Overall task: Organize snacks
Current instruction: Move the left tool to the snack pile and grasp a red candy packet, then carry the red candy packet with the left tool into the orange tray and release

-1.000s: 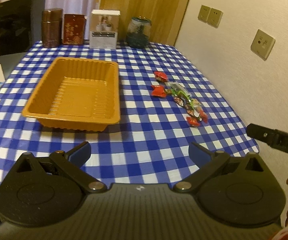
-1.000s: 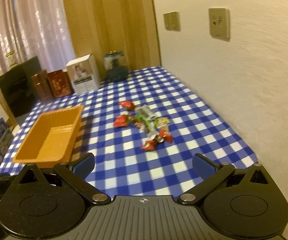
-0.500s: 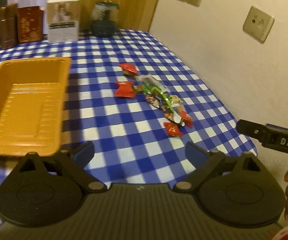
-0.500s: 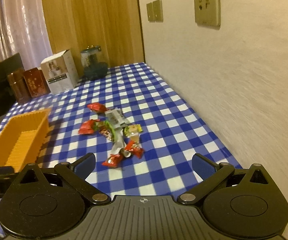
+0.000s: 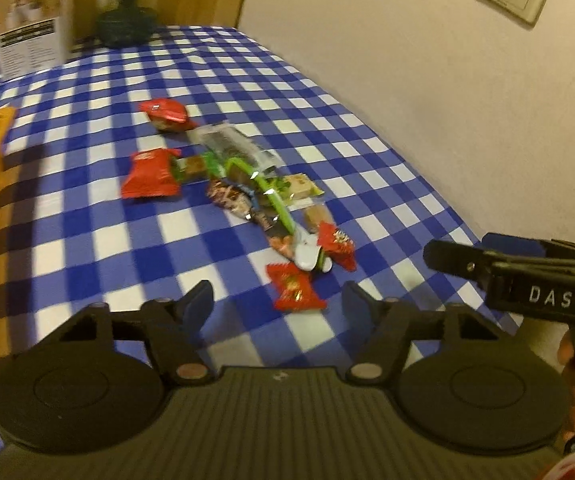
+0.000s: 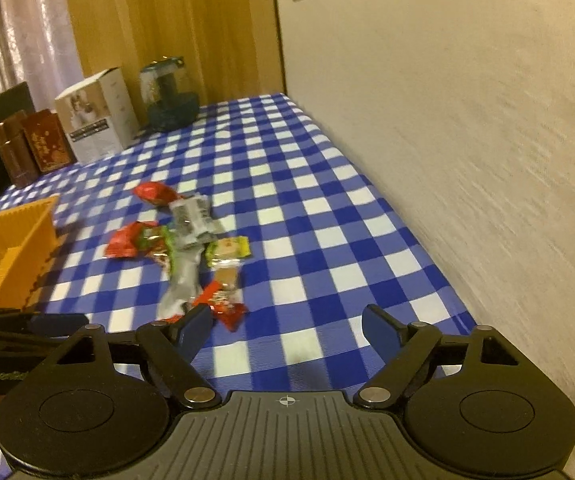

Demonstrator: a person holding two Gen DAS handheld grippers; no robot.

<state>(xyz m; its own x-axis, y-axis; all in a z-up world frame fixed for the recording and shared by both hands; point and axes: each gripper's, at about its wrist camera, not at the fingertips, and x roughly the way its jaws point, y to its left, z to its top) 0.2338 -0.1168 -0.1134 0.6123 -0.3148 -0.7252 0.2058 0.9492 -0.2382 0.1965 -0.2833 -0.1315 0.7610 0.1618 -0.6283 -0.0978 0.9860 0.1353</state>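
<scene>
Both grippers hang with fingers spread wide and nothing between them: the left gripper (image 5: 277,300) low over the near red packet (image 5: 294,286), the right gripper (image 6: 287,328) beside it. On the checkered tablecloth (image 6: 327,216), the orange tray (image 6: 3,252) sits toward the left edge; the snack pile (image 5: 243,188) lies toward the right edge, near the wall.
</scene>
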